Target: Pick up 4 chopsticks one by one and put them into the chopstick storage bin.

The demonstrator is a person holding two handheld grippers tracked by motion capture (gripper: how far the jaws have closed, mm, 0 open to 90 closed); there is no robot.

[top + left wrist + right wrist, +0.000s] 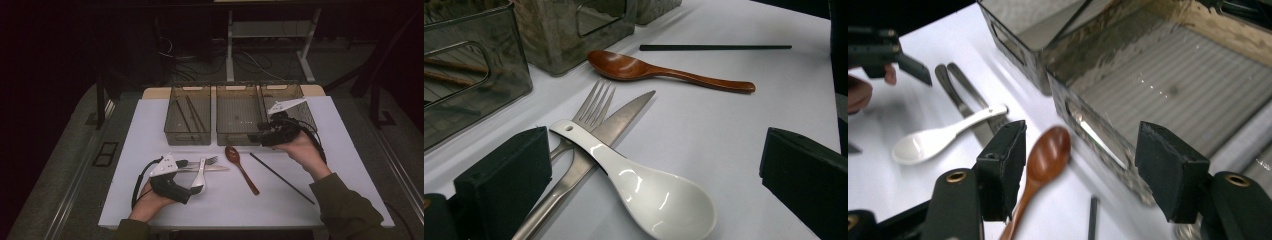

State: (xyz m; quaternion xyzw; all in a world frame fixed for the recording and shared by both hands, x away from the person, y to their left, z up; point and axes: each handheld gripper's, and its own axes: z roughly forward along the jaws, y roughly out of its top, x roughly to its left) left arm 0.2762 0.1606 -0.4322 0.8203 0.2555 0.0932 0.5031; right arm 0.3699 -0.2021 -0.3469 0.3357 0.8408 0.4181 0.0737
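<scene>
A white ceramic spoon (pixel 200 177) (pixel 644 190) lies across a metal fork (pixel 210 160) (pixel 596 105) and a table knife (pixel 212 169) (pixel 624 115) at the front left of the white table (pixel 340 150). My left gripper (pixel 192 186) (pixel 656 150) rests low there, open, a jaw on each side of the white spoon without pressing on it. A brown wooden spoon (pixel 241 167) (pixel 1045 155) lies at mid-table, a single black chopstick (pixel 281 178) (pixel 1093 217) to its right. My right gripper (pixel 257 137) (pixel 1083 130) hovers open and empty above the wooden spoon's bowl.
Three clear bins stand in a row at the back. The left bin (pixel 187 134) holds a few chopsticks (pixel 192 112). The middle bin (pixel 237 135) looks empty, and its front wall lies just beyond my right jaws. The right bin (pixel 280 92) is partly covered by the right hand.
</scene>
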